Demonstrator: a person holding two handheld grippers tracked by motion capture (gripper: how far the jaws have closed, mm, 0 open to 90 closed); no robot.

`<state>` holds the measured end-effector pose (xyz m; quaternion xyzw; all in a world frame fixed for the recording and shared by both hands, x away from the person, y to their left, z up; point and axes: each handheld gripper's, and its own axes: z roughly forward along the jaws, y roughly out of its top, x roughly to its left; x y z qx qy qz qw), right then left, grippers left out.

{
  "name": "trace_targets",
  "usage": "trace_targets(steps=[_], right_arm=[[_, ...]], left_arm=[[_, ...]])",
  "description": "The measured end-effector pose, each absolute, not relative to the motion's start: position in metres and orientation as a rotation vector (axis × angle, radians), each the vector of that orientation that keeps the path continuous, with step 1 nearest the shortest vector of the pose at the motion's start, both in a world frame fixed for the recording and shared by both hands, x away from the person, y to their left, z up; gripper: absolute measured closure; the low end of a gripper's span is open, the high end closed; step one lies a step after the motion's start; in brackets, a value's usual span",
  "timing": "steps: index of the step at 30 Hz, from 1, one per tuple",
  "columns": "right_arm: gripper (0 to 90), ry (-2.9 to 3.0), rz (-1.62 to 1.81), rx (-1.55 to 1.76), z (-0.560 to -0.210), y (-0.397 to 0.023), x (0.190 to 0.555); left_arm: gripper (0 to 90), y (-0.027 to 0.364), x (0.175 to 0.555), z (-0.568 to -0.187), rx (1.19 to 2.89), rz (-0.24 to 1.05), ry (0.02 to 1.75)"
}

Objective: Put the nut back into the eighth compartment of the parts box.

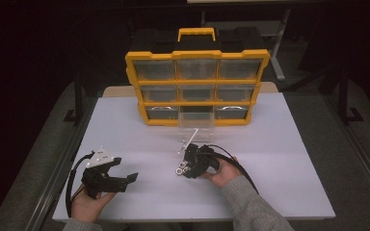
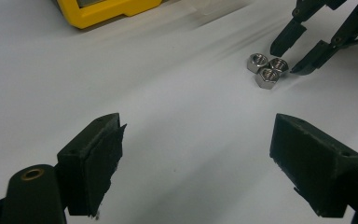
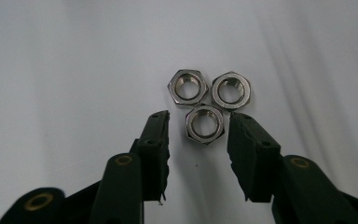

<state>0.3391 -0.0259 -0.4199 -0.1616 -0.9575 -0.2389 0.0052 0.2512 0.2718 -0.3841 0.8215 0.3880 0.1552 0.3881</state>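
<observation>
Approaching three steel hex nuts (image 3: 208, 99) clustered on the white bench (image 1: 279, 163), we see the right hand-held gripper (image 3: 198, 122) with its jaws partly open, flanking the nearest nut (image 3: 205, 123) without gripping it. The other two nuts lie just behind, touching it. We judge the step in hand to be the pick of a single nut. The next move calls for closing squarely on its flats without dragging its neighbours. The left hand-held gripper (image 2: 196, 154) hovers wide open and empty, well to the side. Beyond stands a yellow drawer organiser (image 1: 197, 86), whose clear bottom-middle drawer (image 1: 196, 120) is pulled out, probably to receive the nut.
</observation>
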Motion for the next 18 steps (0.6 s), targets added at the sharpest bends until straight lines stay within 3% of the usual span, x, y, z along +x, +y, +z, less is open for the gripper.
trace_targets(steps=[18], right_arm=[[68.9,-3.06,-0.673,-0.519,-0.4245,-0.0196,0.3342]], left_arm=[[16.6,0.2718,0.2516,-0.3853,2.078,0.401,0.991]])
